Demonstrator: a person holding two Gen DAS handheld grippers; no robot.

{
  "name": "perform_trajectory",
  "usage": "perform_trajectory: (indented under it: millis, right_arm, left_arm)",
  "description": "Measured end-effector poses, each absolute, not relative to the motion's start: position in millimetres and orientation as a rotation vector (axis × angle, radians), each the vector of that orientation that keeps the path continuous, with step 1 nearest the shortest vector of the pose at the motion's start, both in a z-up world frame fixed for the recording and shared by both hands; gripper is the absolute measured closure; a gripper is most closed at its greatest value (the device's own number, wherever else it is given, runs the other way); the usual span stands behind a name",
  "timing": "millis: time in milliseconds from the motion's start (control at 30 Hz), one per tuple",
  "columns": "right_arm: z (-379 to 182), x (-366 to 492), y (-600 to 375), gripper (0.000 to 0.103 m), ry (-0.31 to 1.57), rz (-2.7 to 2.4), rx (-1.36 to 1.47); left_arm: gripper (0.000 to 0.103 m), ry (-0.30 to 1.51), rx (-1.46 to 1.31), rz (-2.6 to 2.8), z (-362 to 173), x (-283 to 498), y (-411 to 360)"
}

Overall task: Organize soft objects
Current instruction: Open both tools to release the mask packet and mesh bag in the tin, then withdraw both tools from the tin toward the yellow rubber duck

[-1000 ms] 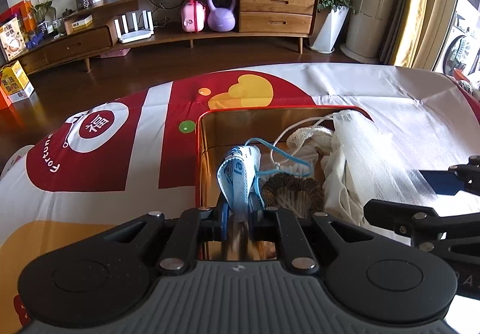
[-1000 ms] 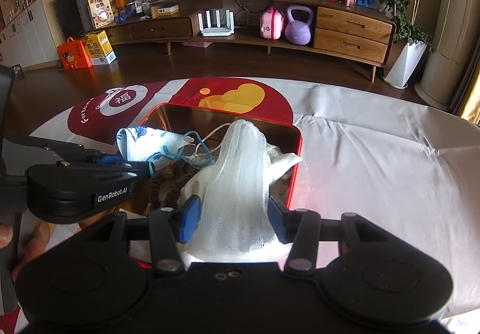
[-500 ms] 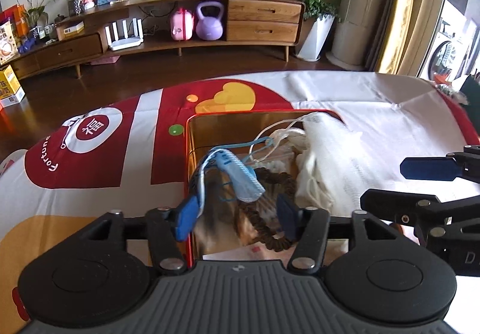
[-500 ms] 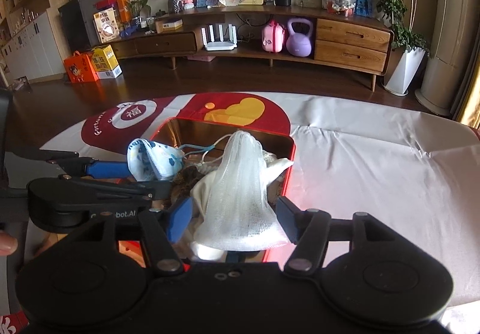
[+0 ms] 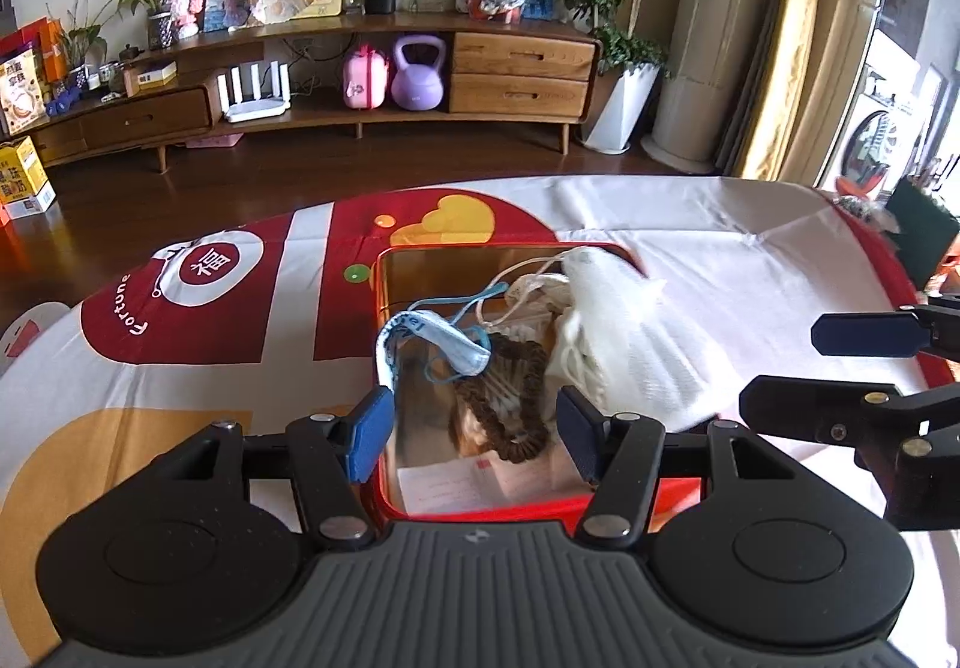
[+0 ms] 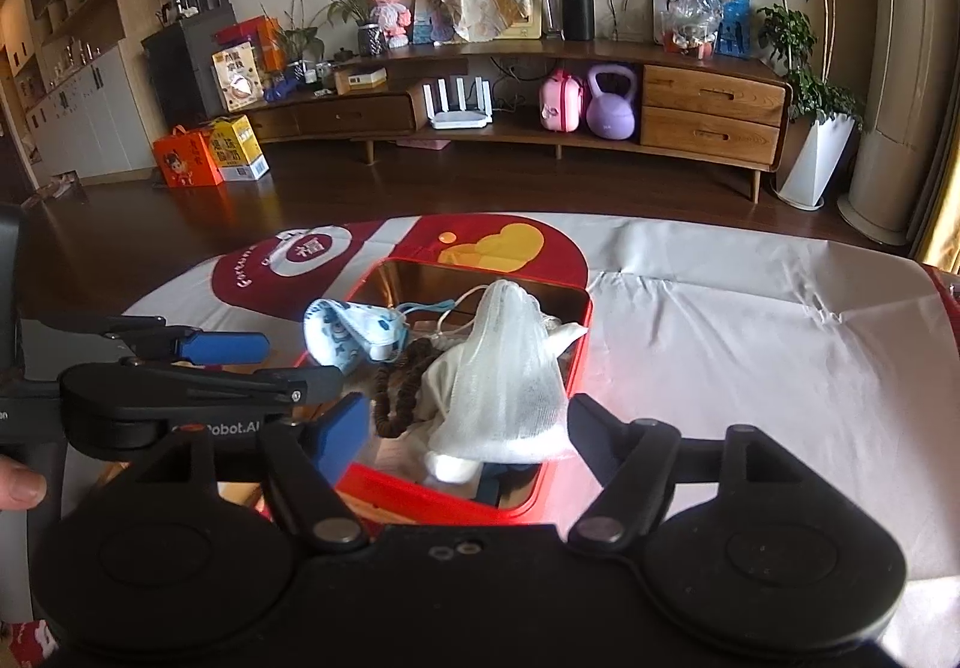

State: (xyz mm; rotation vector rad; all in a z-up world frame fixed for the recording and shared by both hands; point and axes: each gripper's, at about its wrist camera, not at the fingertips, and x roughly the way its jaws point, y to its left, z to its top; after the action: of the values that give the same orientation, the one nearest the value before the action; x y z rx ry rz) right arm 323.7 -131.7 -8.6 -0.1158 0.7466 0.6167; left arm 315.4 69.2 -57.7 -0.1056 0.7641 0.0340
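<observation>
From the left wrist camera: the left gripper (image 5: pixel 474 431) is hanging over the near edge of a red tin box (image 5: pixel 379 320) that is sitting on a printed red, white and yellow tablecloth (image 5: pixel 180 368). Its blue-padded jaws are standing apart with nothing pinched between them. Inside the box, a blue-and-white face mask (image 5: pixel 420 338) is draping over the left wall, a brown scrunchie (image 5: pixel 504 398) is lying in the middle, and a white mesh pouch (image 5: pixel 624 332) is slumping against the right side, spilling a little over the rim. At the right edge of this view the right gripper (image 5: pixel 864 362) is showing side-on, clear of the box.

From the right wrist camera: the right gripper (image 6: pixel 468 425) is hovering at the near end of the same box, and its jaws are opening — the mesh pouch (image 6: pixel 510 368) is standing between them but the pads are not pressing on it. The mask (image 6: pixel 348 332) is leaning at the box's left side, the scrunchie (image 6: pixel 402 392) beside it. The left gripper (image 6: pixel 240 362) is crossing the left of this view, and a fingertip of the person's hand (image 6: pixel 21 488) is peeking in at the edge.

The step in hand looks like letting go — both soft things are lying in the box and the tools seem to be clearing it. The next move probably calls for finding any soft item outside the box, or tucking in the overhanging mask and pouch.
</observation>
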Motion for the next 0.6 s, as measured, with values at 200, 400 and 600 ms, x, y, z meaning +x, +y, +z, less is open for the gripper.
perform_trajectory:
  millis: [200,400,600]
  right_arm:
    - [3,301,-143,0.021,0.731,0.639,-0.102]
    - [11,277,-156,0.017,0.715,0.653,-0.094]
    - [14,255,-168,0.009,0.694,0.648,-0.077]
  left_arm:
    - [0.035,0.734,-0.110,0.018,-42,291,61]
    - [0.032,0.716,-0.108,-0.003,-30,267,55]
    - [0.025,0.698,-0.116,-0.022,-21,246,48]
